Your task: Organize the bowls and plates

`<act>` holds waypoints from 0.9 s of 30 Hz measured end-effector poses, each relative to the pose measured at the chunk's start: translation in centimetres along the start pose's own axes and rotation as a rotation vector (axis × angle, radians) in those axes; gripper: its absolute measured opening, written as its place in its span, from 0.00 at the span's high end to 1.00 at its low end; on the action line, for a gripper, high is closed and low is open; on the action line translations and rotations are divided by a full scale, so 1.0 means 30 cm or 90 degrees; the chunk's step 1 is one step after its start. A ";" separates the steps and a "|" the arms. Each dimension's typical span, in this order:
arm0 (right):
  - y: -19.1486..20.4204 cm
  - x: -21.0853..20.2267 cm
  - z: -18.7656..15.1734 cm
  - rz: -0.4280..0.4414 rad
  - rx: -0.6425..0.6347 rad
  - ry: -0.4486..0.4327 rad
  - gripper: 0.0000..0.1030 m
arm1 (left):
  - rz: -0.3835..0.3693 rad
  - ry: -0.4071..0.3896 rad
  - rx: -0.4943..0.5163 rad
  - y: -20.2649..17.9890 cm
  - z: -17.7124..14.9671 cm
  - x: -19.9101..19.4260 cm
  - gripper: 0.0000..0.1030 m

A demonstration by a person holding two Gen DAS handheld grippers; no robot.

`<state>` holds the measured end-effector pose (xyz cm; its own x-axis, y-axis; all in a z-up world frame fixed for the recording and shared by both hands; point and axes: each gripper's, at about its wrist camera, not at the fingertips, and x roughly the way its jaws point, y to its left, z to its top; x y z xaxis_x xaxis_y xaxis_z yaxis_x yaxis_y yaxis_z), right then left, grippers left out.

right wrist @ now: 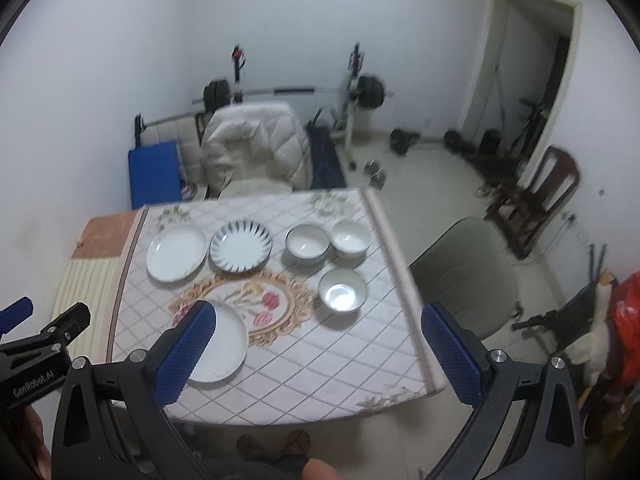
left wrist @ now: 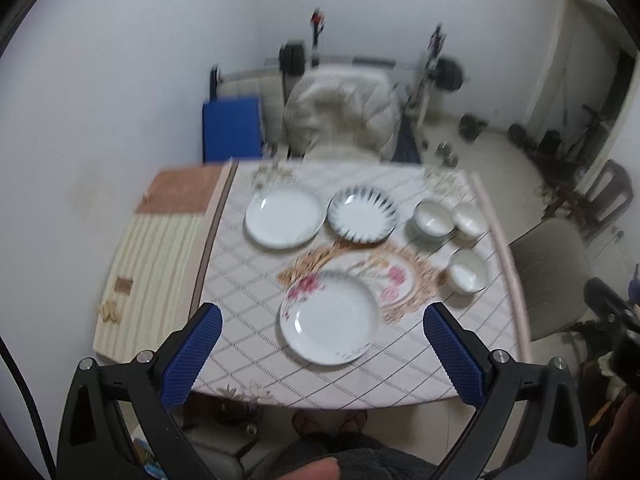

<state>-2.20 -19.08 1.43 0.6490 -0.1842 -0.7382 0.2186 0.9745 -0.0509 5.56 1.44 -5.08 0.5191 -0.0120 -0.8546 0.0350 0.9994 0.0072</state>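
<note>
Three plates lie on the table (left wrist: 248,344): a white plate (left wrist: 330,317) near the front, a white plate (left wrist: 285,216) at the back left, and a blue-patterned plate (left wrist: 362,214) beside it. Three white bowls stand at the right: two at the back (left wrist: 432,218) (left wrist: 469,220), one nearer (left wrist: 466,272). In the right wrist view the front plate (right wrist: 224,344), the back plates (right wrist: 177,253) (right wrist: 241,245) and the bowls (right wrist: 307,243) (right wrist: 351,237) (right wrist: 342,290) show too. My left gripper (left wrist: 322,356) is open and empty, high above the front plate. My right gripper (right wrist: 316,354) is open and empty above the table's front.
A padded chair (left wrist: 340,112) stands behind the table, a grey chair (right wrist: 468,276) at its right. A blue mat (left wrist: 232,128), a barbell rack (right wrist: 296,90) and weights are at the back. The left gripper's body (right wrist: 36,356) shows at the right wrist view's left edge.
</note>
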 end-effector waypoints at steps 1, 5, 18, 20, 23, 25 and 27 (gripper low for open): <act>0.003 0.075 -0.002 0.015 -0.003 0.026 0.00 | 0.010 0.024 -0.004 0.017 0.000 0.076 0.00; 0.046 0.385 -0.044 0.070 -0.042 0.096 0.00 | 0.038 0.095 -0.012 0.090 -0.037 0.331 0.00; 0.258 1.276 -0.316 0.167 -0.006 0.371 0.00 | -0.070 0.294 -0.056 0.286 -0.131 0.988 0.28; 0.273 1.348 -0.349 0.166 0.017 0.395 0.00 | -0.088 0.313 -0.047 0.304 -0.126 1.075 0.35; 0.285 1.443 -0.400 0.160 0.069 0.442 0.03 | -0.119 0.346 -0.029 0.317 -0.121 1.182 0.40; 0.289 1.506 -0.438 0.164 0.102 0.469 0.12 | -0.134 0.366 -0.008 0.314 -0.123 1.234 0.50; 0.298 1.536 -0.464 0.169 0.121 0.488 0.27 | -0.155 0.382 0.013 0.306 -0.127 1.270 0.61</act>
<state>19.49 -17.08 -42.40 0.0352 0.2538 -0.9666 0.2918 0.9225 0.2528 22.42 10.29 -39.56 -0.0733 -0.2107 -0.9748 0.1107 0.9697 -0.2179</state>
